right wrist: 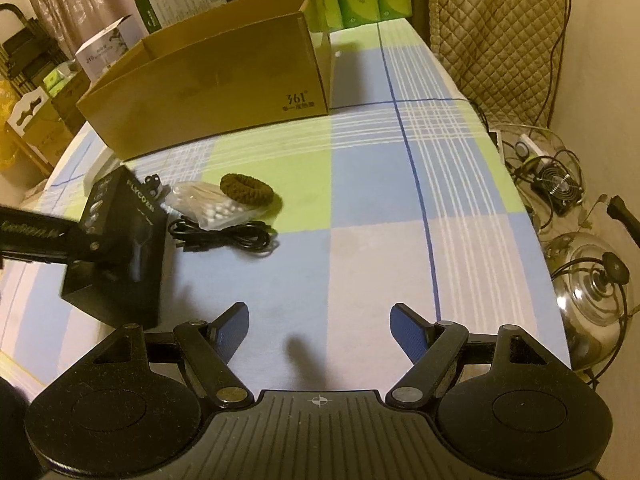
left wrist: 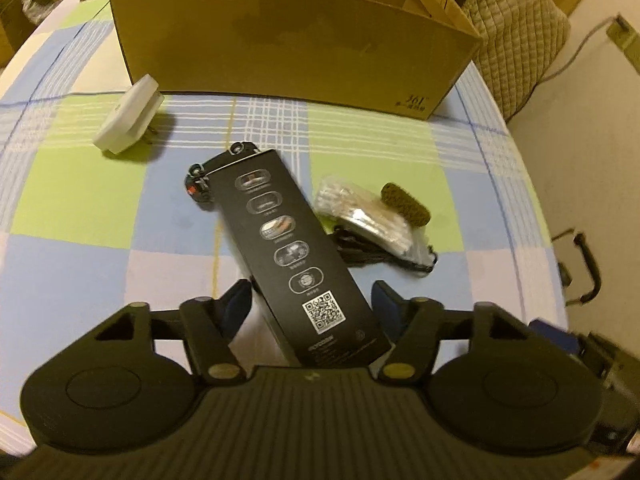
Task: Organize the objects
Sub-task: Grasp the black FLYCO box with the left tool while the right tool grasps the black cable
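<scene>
My left gripper [left wrist: 314, 300] is shut on a long black product box [left wrist: 292, 248], which is tilted with its near end between the blue pads; it also shows in the right wrist view [right wrist: 120, 252], lifted at one end by the left gripper [right wrist: 86, 246]. My right gripper [right wrist: 320, 320] is open and empty above the checked tablecloth. An open cardboard box [left wrist: 280, 40] [right wrist: 216, 88] stands at the back. On the cloth lie a bag of cotton swabs [right wrist: 212, 204] [left wrist: 360, 216], a brown hair tie [right wrist: 246, 188] [left wrist: 406, 202], a black cable [right wrist: 228, 238] and a white plug adapter [left wrist: 130, 120].
A small black clip-like item [left wrist: 198, 186] lies under the far end of the black box. The table's right edge [right wrist: 532, 216] drops to a floor with a steel kettle [right wrist: 592, 292], a small fan [right wrist: 558, 188] and cords. A quilted chair [right wrist: 496, 20] stands behind.
</scene>
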`<action>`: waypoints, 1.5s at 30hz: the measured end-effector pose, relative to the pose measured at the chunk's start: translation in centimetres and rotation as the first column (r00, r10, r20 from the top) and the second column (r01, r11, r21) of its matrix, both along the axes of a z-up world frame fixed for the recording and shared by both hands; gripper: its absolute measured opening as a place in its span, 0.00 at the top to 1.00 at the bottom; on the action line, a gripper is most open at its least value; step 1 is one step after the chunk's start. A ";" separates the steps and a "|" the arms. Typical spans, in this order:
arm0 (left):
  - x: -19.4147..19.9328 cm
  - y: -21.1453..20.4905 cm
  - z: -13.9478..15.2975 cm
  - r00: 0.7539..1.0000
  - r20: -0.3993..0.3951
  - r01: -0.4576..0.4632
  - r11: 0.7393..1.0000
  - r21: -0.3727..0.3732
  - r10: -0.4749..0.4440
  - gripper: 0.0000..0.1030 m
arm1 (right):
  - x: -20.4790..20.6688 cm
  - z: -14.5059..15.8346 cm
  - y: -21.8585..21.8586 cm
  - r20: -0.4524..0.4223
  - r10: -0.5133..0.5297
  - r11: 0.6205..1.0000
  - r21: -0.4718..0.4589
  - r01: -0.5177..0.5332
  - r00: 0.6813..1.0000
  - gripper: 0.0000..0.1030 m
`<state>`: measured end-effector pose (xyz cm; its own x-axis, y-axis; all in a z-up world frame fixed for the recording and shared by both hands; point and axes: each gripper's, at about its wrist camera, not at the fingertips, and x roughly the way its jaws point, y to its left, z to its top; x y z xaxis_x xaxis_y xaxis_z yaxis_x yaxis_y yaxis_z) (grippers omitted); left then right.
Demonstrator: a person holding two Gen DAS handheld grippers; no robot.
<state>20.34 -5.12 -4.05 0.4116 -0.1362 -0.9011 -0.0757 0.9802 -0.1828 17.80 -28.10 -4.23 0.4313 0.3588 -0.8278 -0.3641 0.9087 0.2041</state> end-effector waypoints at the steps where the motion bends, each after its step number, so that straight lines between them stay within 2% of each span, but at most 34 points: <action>1: -0.1 0.2 0.1 1.000 -0.001 0.025 1.000 0.016 -0.025 0.48 | 0.0 -0.1 0.1 -0.001 0.004 1.000 -0.001 -0.004 1.000 0.27; 6: -0.7 1.7 0.5 0.992 -0.012 0.127 0.989 0.075 -0.127 0.61 | 0.1 -0.2 1.1 0.000 0.031 1.000 -0.001 -0.031 1.000 0.27; 15: -3.0 6.3 1.0 0.993 -0.013 0.119 0.974 0.192 -0.118 0.63 | 0.7 0.3 3.7 0.041 0.113 0.993 -0.019 -0.113 0.993 0.27; 22: -3.3 7.9 1.0 0.996 0.000 0.090 0.983 0.161 -0.091 0.59 | 3.0 -0.5 7.0 0.044 0.254 0.967 -0.051 -0.251 0.966 0.36; 24: -3.3 7.9 1.1 0.995 0.009 0.095 0.983 0.160 -0.098 0.47 | 3.8 -1.1 8.0 0.034 0.294 0.953 -0.082 -0.290 0.955 0.36; 29: -3.0 8.5 1.1 0.996 0.024 0.083 0.991 0.109 -0.086 0.45 | 5.3 -2.7 10.3 0.026 0.382 0.915 -0.149 -0.374 0.924 0.37; 32: -2.8 8.7 1.1 0.996 0.028 0.085 0.990 0.110 -0.088 0.44 | 5.8 -3.8 11.4 0.010 0.416 0.899 -0.160 -0.409 0.909 0.41; 35: -2.7 9.1 1.1 0.996 0.033 0.078 0.992 0.100 -0.082 0.43 | 5.4 -3.9 11.8 0.025 0.411 0.900 -0.171 -0.401 0.911 0.52; 36: -2.6 9.2 1.1 0.996 0.035 0.075 0.992 0.098 -0.079 0.43 | 5.1 -3.8 11.8 0.024 0.403 0.903 -0.172 -0.393 0.915 0.62; 37: -2.6 9.3 1.1 0.997 0.036 0.071 0.993 0.098 -0.075 0.42 | 4.8 -3.6 11.8 0.018 0.397 0.906 -0.168 -0.388 0.918 0.69; 39: -2.6 9.5 1.0 0.997 0.037 0.068 0.993 0.097 -0.072 0.42 | 4.1 -3.4 11.6 -0.011 0.375 0.918 -0.137 -0.373 0.927 0.73; 41: -2.7 9.7 0.9 0.997 0.035 0.065 0.993 0.095 -0.068 0.42 | 3.0 -3.3 11.3 -0.042 0.356 0.928 -0.097 -0.359 0.933 0.74; 45: -3.0 9.6 1.0 0.997 0.038 0.067 0.994 0.088 -0.070 0.42 | 1.2 -3.1 11.1 -0.112 0.367 0.929 -0.002 -0.370 0.923 0.74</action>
